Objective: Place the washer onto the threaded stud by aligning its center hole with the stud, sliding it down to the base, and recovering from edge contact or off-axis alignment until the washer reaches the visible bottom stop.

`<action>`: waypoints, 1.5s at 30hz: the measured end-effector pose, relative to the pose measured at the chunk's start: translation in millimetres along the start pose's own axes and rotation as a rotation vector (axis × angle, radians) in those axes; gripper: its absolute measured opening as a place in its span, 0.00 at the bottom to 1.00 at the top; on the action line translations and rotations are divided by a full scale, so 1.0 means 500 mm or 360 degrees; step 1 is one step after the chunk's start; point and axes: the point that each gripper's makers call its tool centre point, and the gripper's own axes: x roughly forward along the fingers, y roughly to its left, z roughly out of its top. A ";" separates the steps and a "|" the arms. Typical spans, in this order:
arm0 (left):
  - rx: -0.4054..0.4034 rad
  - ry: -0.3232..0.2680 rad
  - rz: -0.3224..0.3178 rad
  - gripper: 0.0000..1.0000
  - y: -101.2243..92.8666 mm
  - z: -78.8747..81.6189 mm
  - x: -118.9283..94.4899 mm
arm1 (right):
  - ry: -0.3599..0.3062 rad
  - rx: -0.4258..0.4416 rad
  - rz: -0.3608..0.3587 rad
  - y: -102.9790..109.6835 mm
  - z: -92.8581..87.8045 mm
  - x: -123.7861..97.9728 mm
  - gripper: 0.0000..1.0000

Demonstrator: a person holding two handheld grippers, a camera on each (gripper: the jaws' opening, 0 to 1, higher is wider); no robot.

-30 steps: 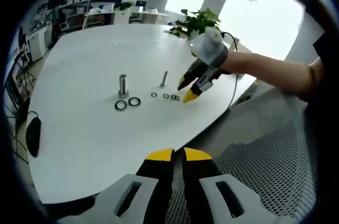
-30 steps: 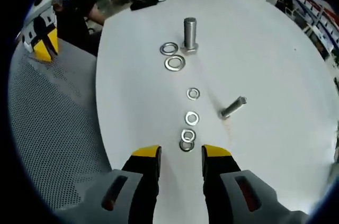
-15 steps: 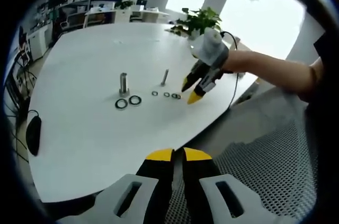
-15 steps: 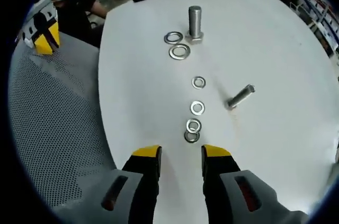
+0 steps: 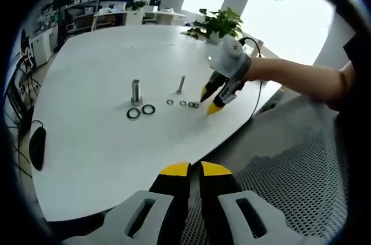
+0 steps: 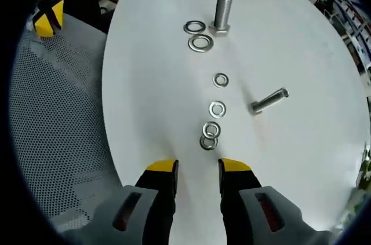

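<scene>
Washers: four small silver steel rings (image 6: 209, 136) in line on white round table (image 6: 301, 141), nearest pair overlapping just ahead of right gripper (image 6: 198, 168), jaws parted, empty. Beyond, slim bolt (image 6: 268, 101) lying on side. Farther, two large flat washers (image 6: 200, 43) beside upright thick threaded stud (image 6: 222, 14). Perforated grey floor (image 6: 52, 117), office shelving behind. Left gripper (image 5: 194, 169) near table edge, jaws nearly closed, empty. Versus a second ago: right gripper closer to small washers; washers unmoved.
</scene>
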 end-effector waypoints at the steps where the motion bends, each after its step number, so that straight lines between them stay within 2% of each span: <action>1: -0.0004 0.0002 0.0000 0.03 0.000 -0.001 0.000 | 0.0003 0.0004 -0.0001 -0.001 0.001 0.001 0.30; 8: 0.0003 0.0006 -0.0001 0.03 0.000 -0.001 0.000 | 0.0118 -0.0035 -0.0009 0.002 0.004 0.005 0.31; 12: -0.0017 -0.0041 0.0002 0.03 0.002 0.008 -0.003 | 0.0131 -0.0047 0.0003 0.000 0.004 0.004 0.31; 22: -0.0003 -0.0031 0.0001 0.03 0.002 0.007 -0.003 | 0.0207 -0.0084 0.0017 -0.003 0.005 0.006 0.30; 28: -0.0001 -0.0030 -0.0004 0.03 0.001 0.006 -0.002 | 0.0141 -0.0055 0.0016 -0.004 0.004 0.004 0.30; 29: 0.0001 -0.0027 -0.0004 0.03 0.001 0.006 -0.001 | 0.0076 -0.0047 0.0007 -0.009 0.012 0.007 0.30; 33: 0.0007 -0.0019 -0.0007 0.03 -0.001 0.005 -0.001 | 0.0019 0.0000 0.0003 -0.014 0.018 0.006 0.29; 42: 0.0011 -0.0031 -0.0006 0.03 -0.001 0.007 -0.002 | -0.0266 0.0096 -0.0030 -0.030 0.052 0.011 0.29; 45: 0.0009 -0.0026 -0.0005 0.03 -0.002 0.005 -0.002 | -0.0276 0.0108 -0.0037 -0.031 0.055 0.012 0.29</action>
